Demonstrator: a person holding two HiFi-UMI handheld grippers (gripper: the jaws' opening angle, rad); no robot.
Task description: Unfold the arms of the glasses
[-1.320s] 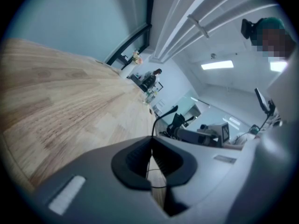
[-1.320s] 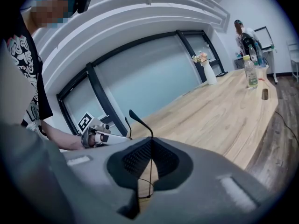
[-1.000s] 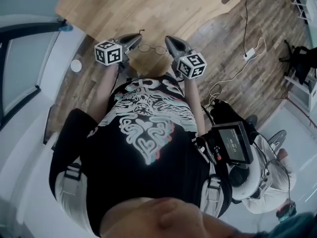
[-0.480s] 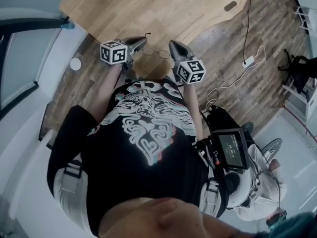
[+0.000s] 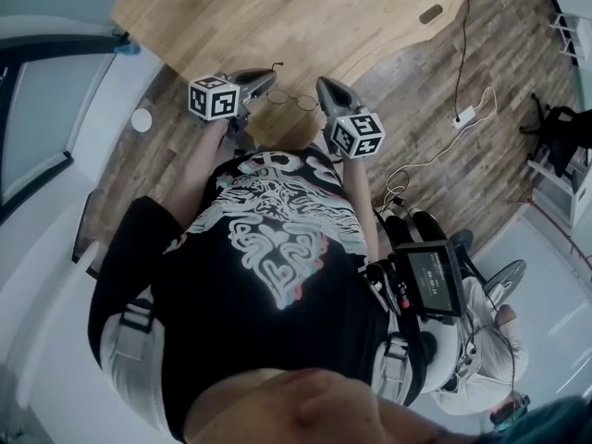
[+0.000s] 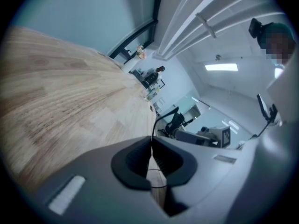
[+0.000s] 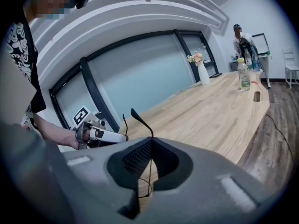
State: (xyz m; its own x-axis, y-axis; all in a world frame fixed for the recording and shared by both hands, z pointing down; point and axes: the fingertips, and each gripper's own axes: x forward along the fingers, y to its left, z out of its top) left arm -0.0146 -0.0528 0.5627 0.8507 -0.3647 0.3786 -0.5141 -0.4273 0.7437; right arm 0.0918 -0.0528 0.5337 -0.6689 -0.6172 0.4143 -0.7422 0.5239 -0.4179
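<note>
Pinching one thin wire arm each, the left gripper (image 6: 152, 143) and right gripper (image 7: 150, 144) are clamped tight on the glasses (image 5: 301, 102), held between them over the wooden table (image 5: 277, 17) edge.

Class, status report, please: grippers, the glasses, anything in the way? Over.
Left gripper shut on glasses arm. Right gripper shut on other arm. Glasses held over table. Nothing in the way.

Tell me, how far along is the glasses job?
Done: the thin wire-framed round glasses are gripped near the wooden table. In hand: left gripper and right gripper each clamp one arm. Left: spreading the arms; their current angle isn't clear.
</note>
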